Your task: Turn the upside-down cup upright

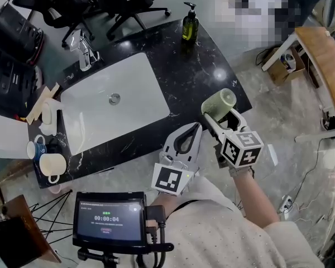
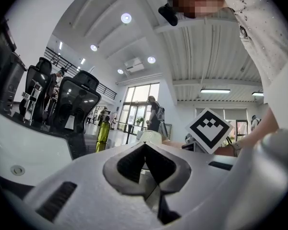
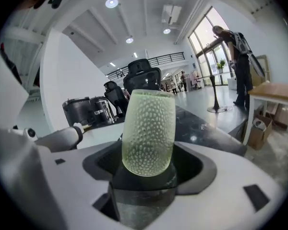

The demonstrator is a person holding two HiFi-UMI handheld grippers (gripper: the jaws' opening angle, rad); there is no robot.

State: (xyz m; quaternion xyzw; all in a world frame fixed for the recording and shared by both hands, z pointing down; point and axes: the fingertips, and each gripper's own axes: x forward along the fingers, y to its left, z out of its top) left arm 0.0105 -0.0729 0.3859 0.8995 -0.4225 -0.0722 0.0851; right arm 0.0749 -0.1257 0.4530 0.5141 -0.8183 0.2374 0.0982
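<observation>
A pale green dimpled cup (image 1: pixel 219 105) is held in the air off the counter's front right edge, lying tilted with one round end pointing up and away from me. My right gripper (image 1: pixel 213 118) is shut on its nearer end. In the right gripper view the cup (image 3: pixel 149 131) stands up out of the jaws of that gripper (image 3: pixel 146 176). My left gripper (image 1: pixel 196 127) hangs just left of it, shut and empty. In the left gripper view the left gripper (image 2: pixel 145 147) has its tips together, and the cup (image 2: pixel 149 136) peeks just beyond them.
The black marble counter (image 1: pixel 190 71) carries a white sink (image 1: pixel 109 108), a faucet (image 1: pixel 84 50) and a green soap bottle (image 1: pixel 190 24). Mugs (image 1: pixel 51 165) stand at its left end. A timer screen (image 1: pixel 108 218) is below. Office chairs stand behind; a wooden table (image 1: pixel 324 60) is to the right.
</observation>
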